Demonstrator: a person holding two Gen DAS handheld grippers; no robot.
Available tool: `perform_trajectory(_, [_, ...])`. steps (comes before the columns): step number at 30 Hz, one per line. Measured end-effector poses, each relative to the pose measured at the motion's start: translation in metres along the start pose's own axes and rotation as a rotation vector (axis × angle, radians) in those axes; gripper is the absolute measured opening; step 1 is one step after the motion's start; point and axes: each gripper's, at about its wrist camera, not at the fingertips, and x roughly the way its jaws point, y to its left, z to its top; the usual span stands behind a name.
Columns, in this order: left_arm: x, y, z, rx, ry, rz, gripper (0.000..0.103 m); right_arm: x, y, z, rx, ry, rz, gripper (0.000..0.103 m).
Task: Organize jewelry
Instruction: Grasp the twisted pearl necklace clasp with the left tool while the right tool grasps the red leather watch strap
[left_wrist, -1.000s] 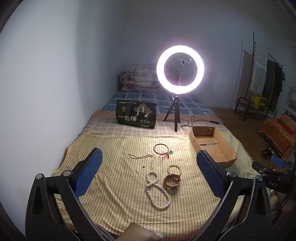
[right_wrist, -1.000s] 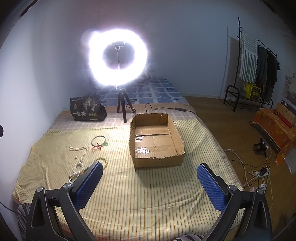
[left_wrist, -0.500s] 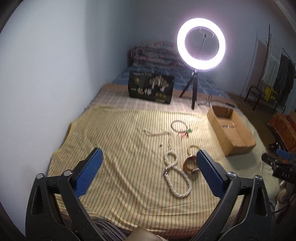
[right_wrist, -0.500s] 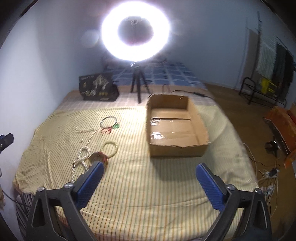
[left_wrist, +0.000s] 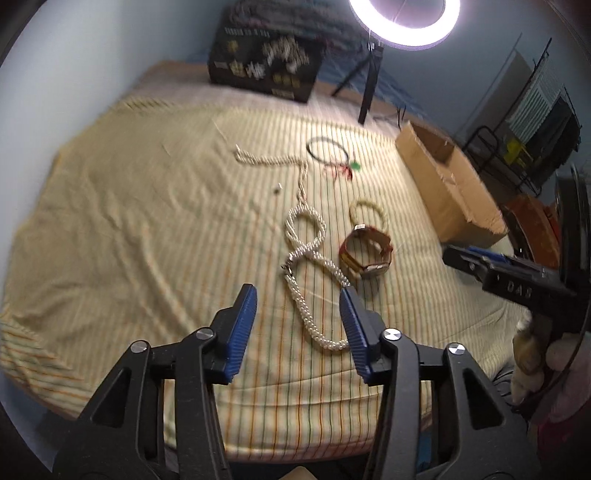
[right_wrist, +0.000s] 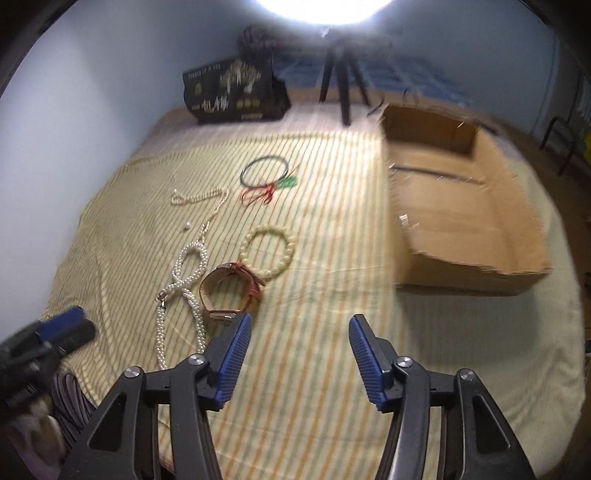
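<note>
— Claws? Left claw (left_wrist: 298, 312) and right claw (right_wrist: 300, 341): ribbed blue pads half-spread, just been closing, gripping nothing.
— Jewelry? Beaded pearl necklace (left_wrist: 306, 258) looped on striped bed (left_wrist: 129, 221); leather watch (left_wrist: 367, 253) at three o'clock of it.

Ring light (left_wrist: 404, 22), black bag (left_wrist: 264, 68)

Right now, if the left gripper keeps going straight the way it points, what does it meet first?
Probably the pearl necklace: its lower loop lies between the left gripper fingers, whose jaws have just been closing. Depth is unclear.
</note>
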Motion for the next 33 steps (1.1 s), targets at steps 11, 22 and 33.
perform_trajectory(11, [0.068, 0.014, 0.013, -0.044, 0.114, 0.002, 0.04, 0.054, 0.003, 0.015, 0.038, 0.133, 0.051, 0.054])
perform_trajectory(22, [0.088, 0.018, 0.021, -0.021, 0.122, 0.014, 0.03, 0.079, 0.008, 0.022, 0.057, 0.191, 0.061, 0.044])
perform_trajectory(33, [0.096, 0.016, 0.023, -0.002, 0.087, 0.033, 0.006, 0.086, 0.025, 0.028, -0.017, 0.199, 0.006, 0.022])
